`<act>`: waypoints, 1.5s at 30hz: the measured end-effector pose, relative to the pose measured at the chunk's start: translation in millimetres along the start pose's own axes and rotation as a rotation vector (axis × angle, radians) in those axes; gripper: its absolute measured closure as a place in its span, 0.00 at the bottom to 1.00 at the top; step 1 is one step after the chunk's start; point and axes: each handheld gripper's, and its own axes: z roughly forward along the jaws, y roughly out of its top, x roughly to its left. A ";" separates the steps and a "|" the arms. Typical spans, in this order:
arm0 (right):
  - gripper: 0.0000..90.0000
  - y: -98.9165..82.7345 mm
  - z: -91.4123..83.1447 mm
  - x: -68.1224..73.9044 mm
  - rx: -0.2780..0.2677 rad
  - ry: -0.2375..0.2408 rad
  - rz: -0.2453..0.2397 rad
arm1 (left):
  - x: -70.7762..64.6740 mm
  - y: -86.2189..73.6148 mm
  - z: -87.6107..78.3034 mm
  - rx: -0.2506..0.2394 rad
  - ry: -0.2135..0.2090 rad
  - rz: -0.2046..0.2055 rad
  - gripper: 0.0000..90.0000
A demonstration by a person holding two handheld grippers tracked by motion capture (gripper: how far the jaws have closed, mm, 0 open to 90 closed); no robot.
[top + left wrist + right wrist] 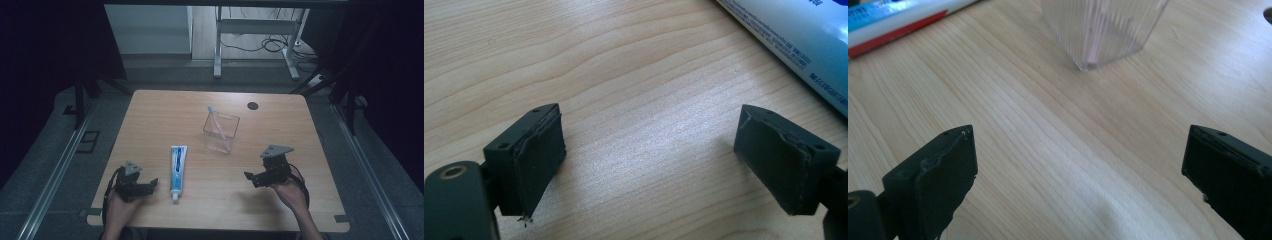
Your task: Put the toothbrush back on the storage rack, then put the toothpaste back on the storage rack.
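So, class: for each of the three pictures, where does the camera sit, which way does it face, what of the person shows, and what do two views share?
High view: above the person's side, looking forward and down on the table; both forearms, left gripper and right gripper show.
Left gripper view: rides the left gripper, facing bare wood between open jaws.
Right gripper view: rides the right gripper, jaws open, facing the clear cup.
Shared: the toothpaste tube appears in all three.

The left gripper sits at seven o'clock in the high view, jaws spread wide with nothing between them. The right gripper sits at five o'clock, jaws likewise wide apart, each held in a hand.
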 end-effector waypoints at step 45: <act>0.01 -91.5 0.1 -9.4 0.034 -0.066 0.106 | 0.1 -0.2 -0.4 -0.003 -0.001 0.000 0.15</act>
